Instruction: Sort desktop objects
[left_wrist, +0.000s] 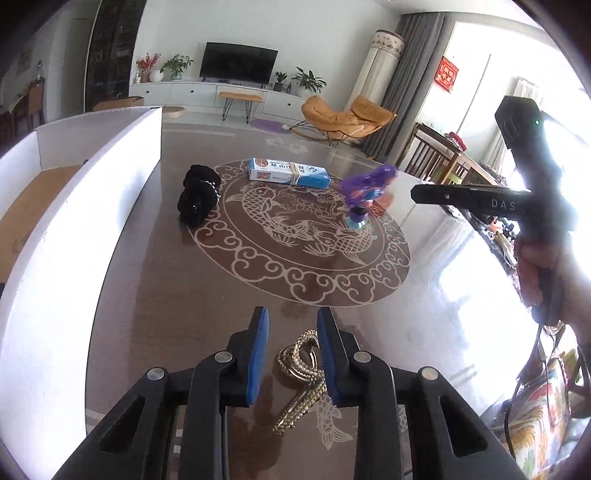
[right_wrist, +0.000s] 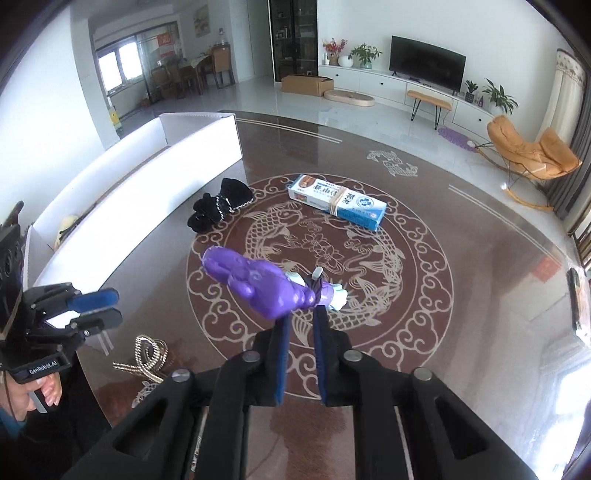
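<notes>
The right hand-held gripper (right_wrist: 301, 314), clamped on the purple toy (right_wrist: 258, 286) above the bench's (right_wrist: 461, 258) middle, is well apart from the white box (right_wrist: 129, 173) along the left edge, nearer the left hand-held gripper (left_wrist: 291, 325), gripping the gold chain (left_wrist: 299, 369).

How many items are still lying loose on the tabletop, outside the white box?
3: black cloth bundle, left; toothpaste carton, far side; gold chain, below the left gripper. Right gripper holds the purple toy.
</notes>
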